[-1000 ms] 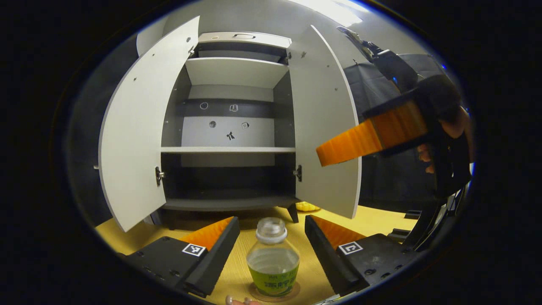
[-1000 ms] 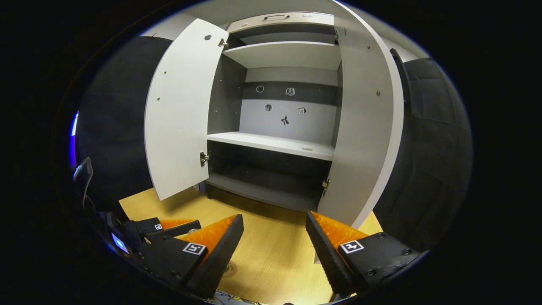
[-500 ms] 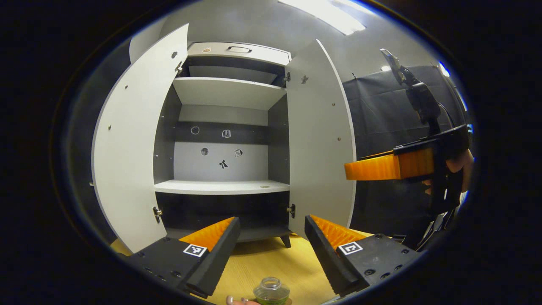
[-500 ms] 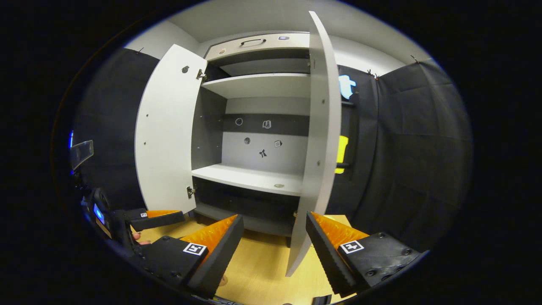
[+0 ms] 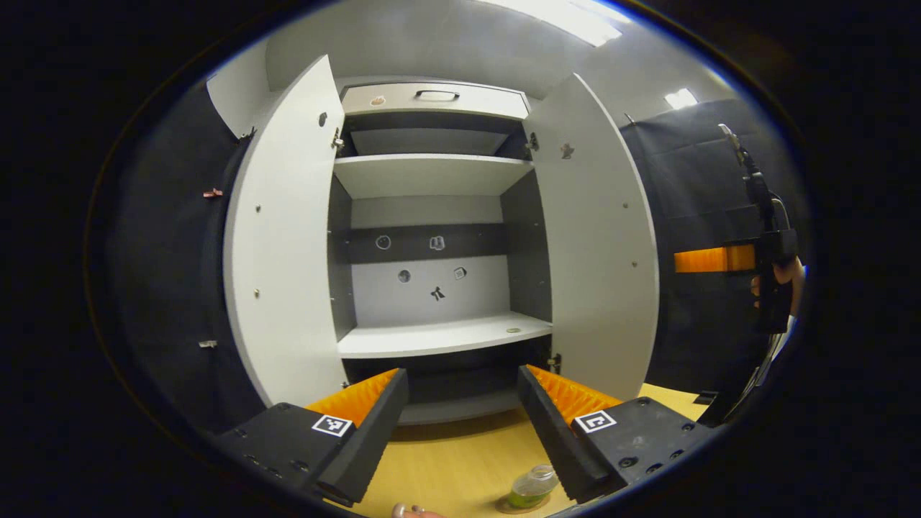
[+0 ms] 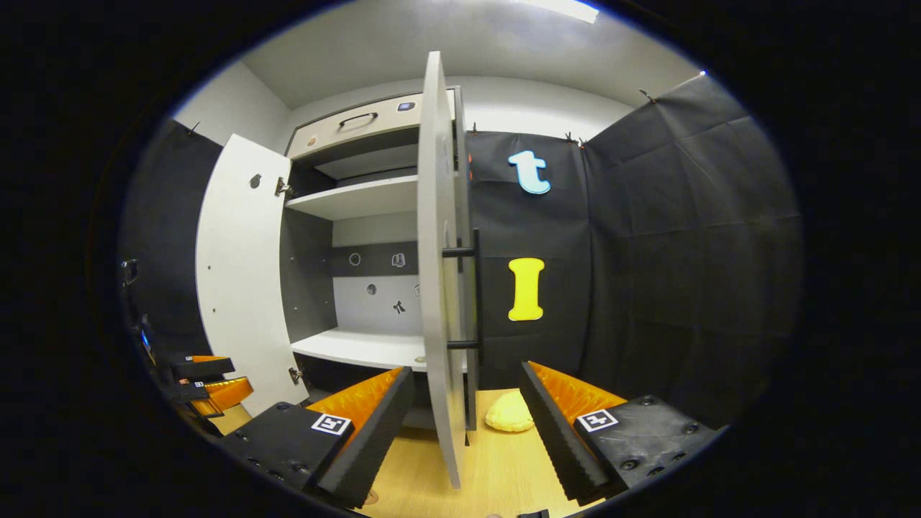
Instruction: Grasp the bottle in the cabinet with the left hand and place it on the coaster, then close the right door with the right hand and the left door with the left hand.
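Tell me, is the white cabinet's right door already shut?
No: in the right gripper view the white right door stands wide open, edge-on to the camera, with the white cabinet's shelves visible beside it.

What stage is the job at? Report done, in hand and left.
Done: the bottle stands on the coaster on the table, with the left gripper open above it. In hand: the right gripper is open, facing the edge of the right door, beside its handle. Left: both doors are open; the left door is untouched.

left claw (image 5: 462,424) open | bottle (image 5: 532,487) on coaster (image 5: 516,506) | cabinet (image 5: 439,237) doors open
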### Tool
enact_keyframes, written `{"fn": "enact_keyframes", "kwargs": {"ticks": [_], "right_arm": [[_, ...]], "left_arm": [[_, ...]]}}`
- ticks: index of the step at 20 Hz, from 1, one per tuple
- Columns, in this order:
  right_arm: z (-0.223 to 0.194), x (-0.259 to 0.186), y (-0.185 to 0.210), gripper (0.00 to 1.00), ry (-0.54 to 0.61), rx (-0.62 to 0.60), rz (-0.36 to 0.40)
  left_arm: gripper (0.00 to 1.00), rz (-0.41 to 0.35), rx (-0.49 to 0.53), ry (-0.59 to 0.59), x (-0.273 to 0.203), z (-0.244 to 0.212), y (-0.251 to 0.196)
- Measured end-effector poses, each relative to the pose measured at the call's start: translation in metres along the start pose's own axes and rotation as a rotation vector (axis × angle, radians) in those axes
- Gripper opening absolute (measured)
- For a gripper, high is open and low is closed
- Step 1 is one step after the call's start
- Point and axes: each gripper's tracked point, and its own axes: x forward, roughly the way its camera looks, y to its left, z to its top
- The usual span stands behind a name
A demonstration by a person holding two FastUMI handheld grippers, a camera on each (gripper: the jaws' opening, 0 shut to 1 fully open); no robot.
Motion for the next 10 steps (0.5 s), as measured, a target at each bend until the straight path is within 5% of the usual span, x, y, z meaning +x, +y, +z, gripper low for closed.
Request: {"fn": "enact_keyframes", "kwargs": {"ticks": [10], "right_arm": [[-0.013, 0.042, -0.013, 0.98, 0.045, -0.044, 0.037]], "left_arm": [[0.96, 0.206, -0.069, 0.041, -0.055, 0.013, 0.089]]}}
